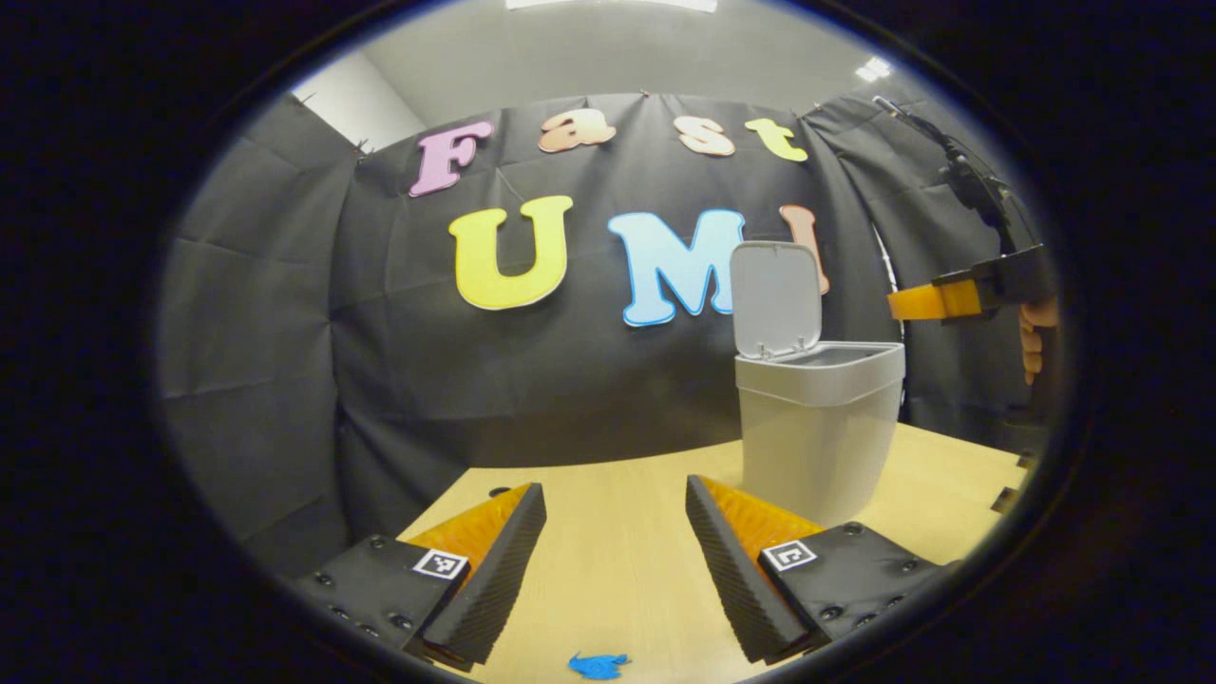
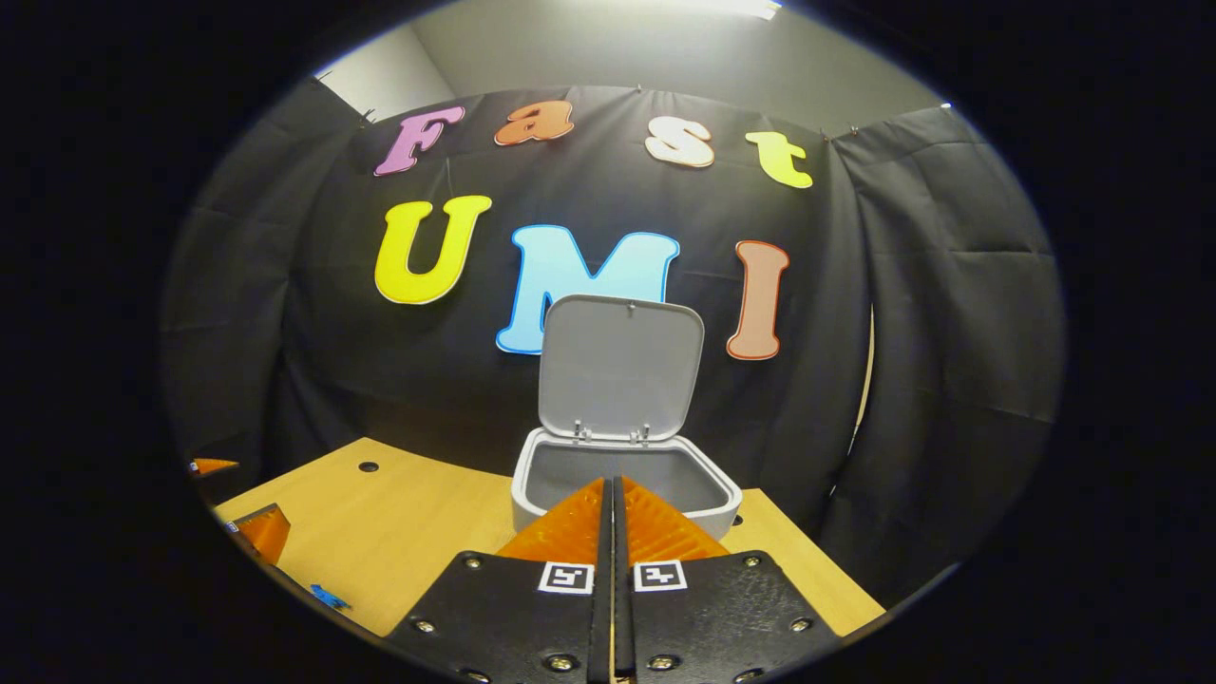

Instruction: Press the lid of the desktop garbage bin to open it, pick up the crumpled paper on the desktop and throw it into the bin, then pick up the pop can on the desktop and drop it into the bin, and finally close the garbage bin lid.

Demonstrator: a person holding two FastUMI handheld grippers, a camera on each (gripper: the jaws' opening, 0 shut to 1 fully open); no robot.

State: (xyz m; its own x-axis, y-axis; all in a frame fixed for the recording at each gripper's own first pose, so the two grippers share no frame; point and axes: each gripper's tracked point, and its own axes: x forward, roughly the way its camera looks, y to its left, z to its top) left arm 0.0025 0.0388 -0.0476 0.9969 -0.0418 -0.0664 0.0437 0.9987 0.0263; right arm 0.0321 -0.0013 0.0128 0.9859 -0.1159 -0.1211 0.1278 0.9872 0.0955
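Bin (image 1: pixel 817 432) of pale grey plastic stands on my wooden desk (image 1: pixel 617 560), its lid (image 1: pixel 776 299) swung up and upright against the black cloth wall behind. In the left gripper view my left gripper (image 1: pixel 616 560) sits low over the desk with its jaws spread wide and nothing between them; a small blue mark (image 1: pixel 598 665) lies on the wood just before it, and the bin is ahead to the right. Farther right my right gripper (image 1: pixel 926 302) hangs above the bin's rim, held by my hand (image 1: pixel 1034 337). In the right gripper view that gripper (image 2: pixel 613 513) has its fingers pressed together, empty, pointing over the open mouth of the bin (image 2: pixel 627 480). Bare desk runs left of the bin; its far edge meets the cloth.
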